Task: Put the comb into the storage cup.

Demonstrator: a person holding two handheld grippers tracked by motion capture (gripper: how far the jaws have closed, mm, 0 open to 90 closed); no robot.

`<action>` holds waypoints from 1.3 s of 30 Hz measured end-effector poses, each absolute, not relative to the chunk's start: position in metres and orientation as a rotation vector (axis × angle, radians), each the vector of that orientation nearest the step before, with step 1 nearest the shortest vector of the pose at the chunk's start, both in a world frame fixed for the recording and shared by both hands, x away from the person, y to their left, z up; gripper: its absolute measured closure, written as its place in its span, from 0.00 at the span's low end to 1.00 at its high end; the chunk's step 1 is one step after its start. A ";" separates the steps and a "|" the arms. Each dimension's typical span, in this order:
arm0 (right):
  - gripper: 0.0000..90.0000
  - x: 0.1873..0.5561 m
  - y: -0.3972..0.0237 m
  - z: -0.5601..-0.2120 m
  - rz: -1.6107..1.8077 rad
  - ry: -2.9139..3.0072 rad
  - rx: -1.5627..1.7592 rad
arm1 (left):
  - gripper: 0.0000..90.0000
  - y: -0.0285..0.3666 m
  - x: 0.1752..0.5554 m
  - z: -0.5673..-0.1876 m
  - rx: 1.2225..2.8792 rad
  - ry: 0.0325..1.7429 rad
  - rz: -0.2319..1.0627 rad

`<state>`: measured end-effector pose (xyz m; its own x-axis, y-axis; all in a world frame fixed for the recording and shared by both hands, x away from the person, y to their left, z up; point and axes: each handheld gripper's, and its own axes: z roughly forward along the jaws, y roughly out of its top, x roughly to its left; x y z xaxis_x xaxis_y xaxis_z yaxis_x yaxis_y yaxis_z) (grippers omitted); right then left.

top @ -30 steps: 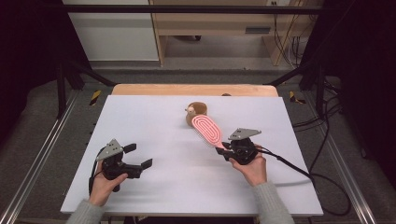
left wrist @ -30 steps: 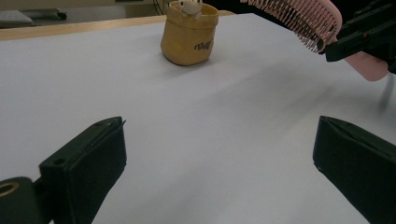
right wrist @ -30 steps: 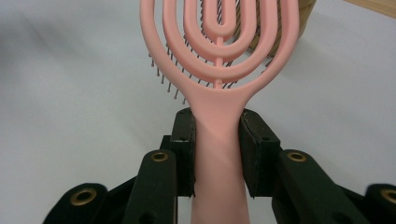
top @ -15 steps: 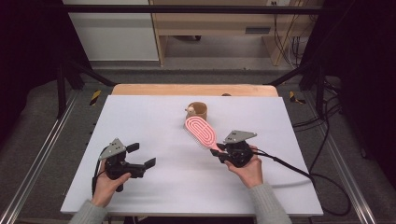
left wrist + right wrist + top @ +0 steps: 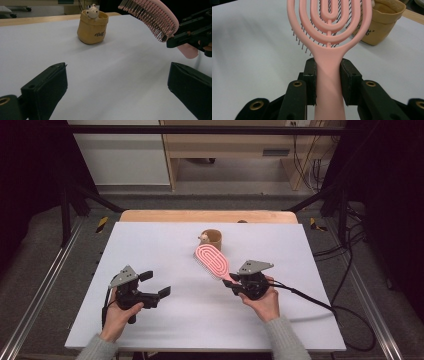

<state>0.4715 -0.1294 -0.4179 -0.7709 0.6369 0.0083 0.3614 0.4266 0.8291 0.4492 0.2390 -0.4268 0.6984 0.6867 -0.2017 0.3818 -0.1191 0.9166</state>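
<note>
The right hand-held gripper [image 5: 328,75] is pinching the pink brush [image 5: 329,37] by its handle, up off the counter [image 5: 165,250]; picking up looks done; the tan cup [image 5: 211,239] is near; the left hand-held gripper [image 5: 156,284] is spread and holds nothing.

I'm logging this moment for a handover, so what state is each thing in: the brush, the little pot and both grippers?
pink hairbrush: held by its handle, lifted off the table, bristles down.
right gripper: shut on the handle.
left gripper: open, nothing between its jaws.
tan pot: upright on the white table, a small figure at its rim.
</note>
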 end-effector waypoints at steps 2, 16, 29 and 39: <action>0.77 0.471 -0.128 -0.417 1.270 2.379 0.849 | 0.03 0.239 0.449 -0.426 1.733 0.859 0.325; 0.77 0.468 -0.124 -0.416 1.299 2.378 0.827 | 0.03 0.230 0.451 -0.417 1.710 0.855 0.308; 0.77 0.466 -0.122 -0.415 1.306 2.372 0.807 | 0.03 0.219 0.455 -0.410 1.676 0.853 0.268; 0.77 0.464 -0.117 -0.413 1.307 2.369 0.790 | 0.02 0.206 0.458 -0.406 1.665 0.843 0.251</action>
<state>0.4644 -0.1172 -0.4131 -0.7950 0.6064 -0.0137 0.3118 0.4279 0.8483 0.4581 0.2062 -0.4063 0.7148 0.6443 -0.2719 0.3903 -0.0449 0.9196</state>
